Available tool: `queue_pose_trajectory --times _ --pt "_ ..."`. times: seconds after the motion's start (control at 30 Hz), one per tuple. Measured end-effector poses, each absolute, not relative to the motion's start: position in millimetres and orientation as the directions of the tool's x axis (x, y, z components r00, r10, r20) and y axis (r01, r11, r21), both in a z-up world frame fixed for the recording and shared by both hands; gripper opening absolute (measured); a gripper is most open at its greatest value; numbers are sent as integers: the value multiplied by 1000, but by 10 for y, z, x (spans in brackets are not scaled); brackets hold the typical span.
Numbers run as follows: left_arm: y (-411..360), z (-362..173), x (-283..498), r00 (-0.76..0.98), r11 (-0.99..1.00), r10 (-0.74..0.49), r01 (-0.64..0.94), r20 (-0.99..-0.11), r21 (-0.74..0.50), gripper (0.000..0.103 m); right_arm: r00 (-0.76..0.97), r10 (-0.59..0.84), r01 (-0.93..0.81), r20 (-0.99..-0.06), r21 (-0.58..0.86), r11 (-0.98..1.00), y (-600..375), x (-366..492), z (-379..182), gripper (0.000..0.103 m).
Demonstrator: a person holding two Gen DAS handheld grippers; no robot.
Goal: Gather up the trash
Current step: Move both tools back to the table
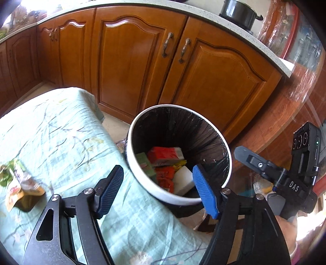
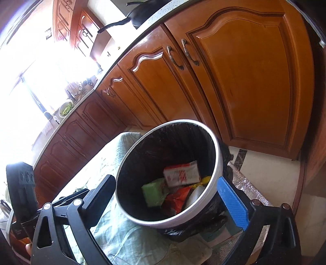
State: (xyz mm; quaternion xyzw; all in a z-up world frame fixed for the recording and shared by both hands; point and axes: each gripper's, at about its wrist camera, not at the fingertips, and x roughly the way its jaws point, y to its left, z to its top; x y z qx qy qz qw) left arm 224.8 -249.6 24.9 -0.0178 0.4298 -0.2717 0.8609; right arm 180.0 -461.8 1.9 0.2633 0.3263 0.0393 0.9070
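A white trash bin with a black liner stands beside the table and holds several wrappers: a red-and-white packet, a green one and a white block. It also shows in the right wrist view. My left gripper is open and empty, over the table edge at the bin's near rim. My right gripper is open and empty above the bin's near side, and its body shows in the left wrist view. A crumpled yellow-green wrapper lies on the table at the left.
The table has a pale green floral cloth. Brown wooden kitchen cabinets stand behind the bin under a speckled countertop with a black pot. A patterned mat and light floor tiles lie right of the bin.
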Motion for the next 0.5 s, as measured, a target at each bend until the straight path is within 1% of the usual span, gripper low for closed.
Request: queue_pose_trajectory --times 0.07,0.3,0.5 --pt "-2361 233 2169 494 859 -480 431 -725 -275 75 784 257 88 -565 511 855 -4535 1744 8 101" --pt "-1823 173 1899 536 886 -456 347 -710 -307 76 774 302 15 -557 492 871 -4110 1596 46 101" --pt "-1311 129 1714 581 908 -418 257 -699 -330 76 740 373 -89 -560 468 879 -3648 1606 58 101"
